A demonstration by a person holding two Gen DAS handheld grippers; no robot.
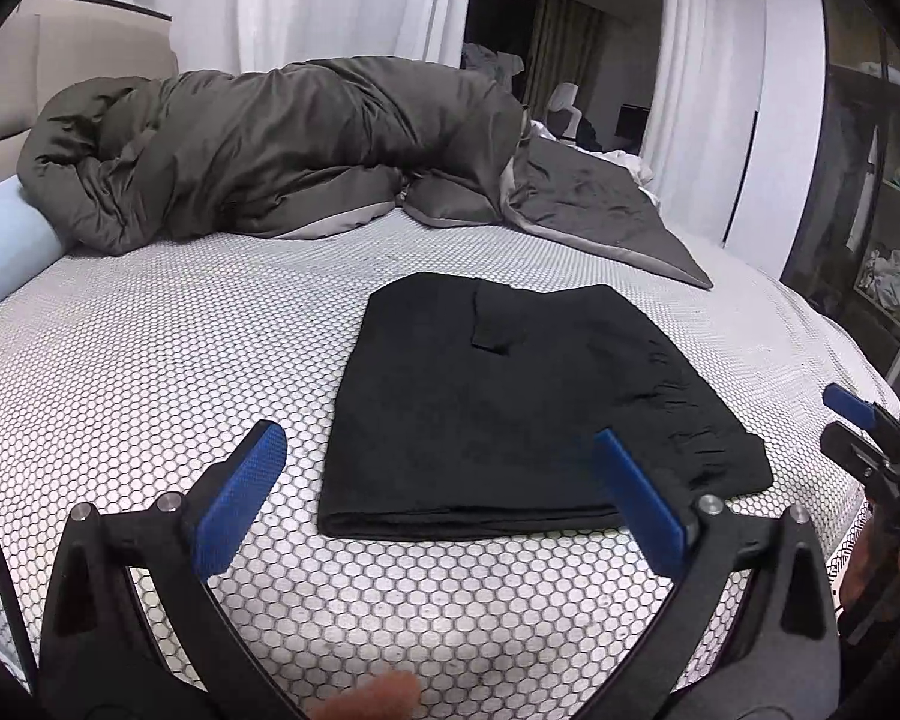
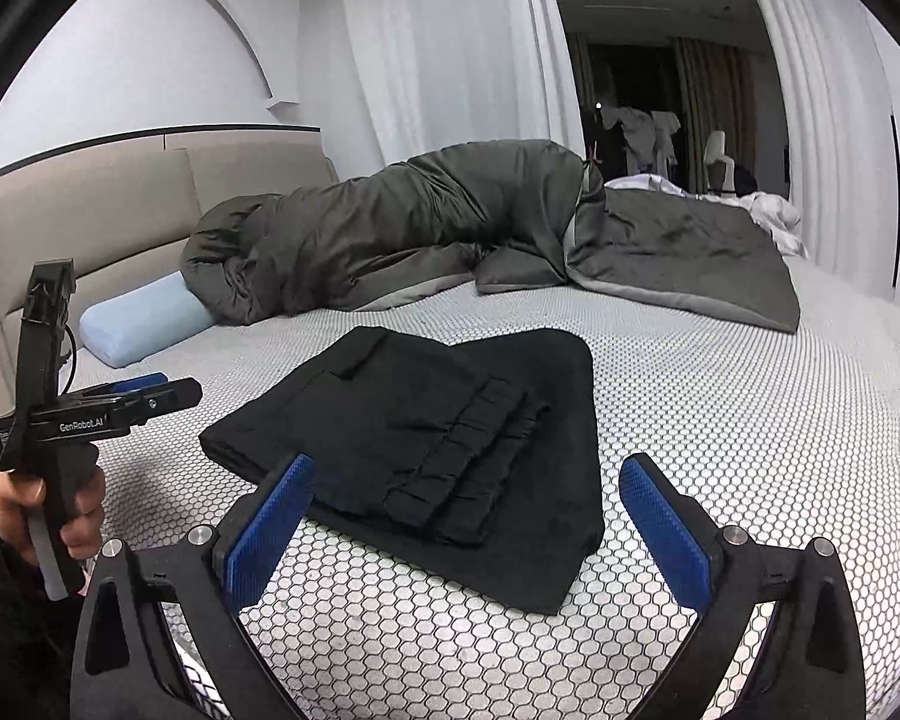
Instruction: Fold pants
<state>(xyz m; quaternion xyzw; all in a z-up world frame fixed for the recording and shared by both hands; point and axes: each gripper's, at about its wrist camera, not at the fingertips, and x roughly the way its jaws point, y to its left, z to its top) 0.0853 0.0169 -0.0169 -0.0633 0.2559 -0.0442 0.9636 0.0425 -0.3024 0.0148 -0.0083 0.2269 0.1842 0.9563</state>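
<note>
The black pants (image 1: 510, 408) lie folded into a flat rectangle on the honeycomb-patterned bed (image 1: 150, 360), with the gathered waistband on top towards the right. My left gripper (image 1: 438, 435) hovers just short of the near edge, jaws wide open and holding nothing. In the right wrist view the same pants (image 2: 426, 420) lie ahead of my right gripper (image 2: 468, 463), which is also wide open and empty. The left gripper (image 2: 120, 402) shows at the left there, held in a hand (image 2: 60, 516). The right gripper's blue fingertip (image 1: 852, 405) peeks in at the left wrist view's right edge.
A bunched olive-grey duvet (image 1: 282, 144) fills the back of the bed, and a light blue pillow (image 2: 144, 318) lies by the padded headboard (image 2: 90, 210). White curtains (image 2: 450, 60) hang behind. A dark shelf unit (image 1: 882, 210) stands beyond the bed's right edge.
</note>
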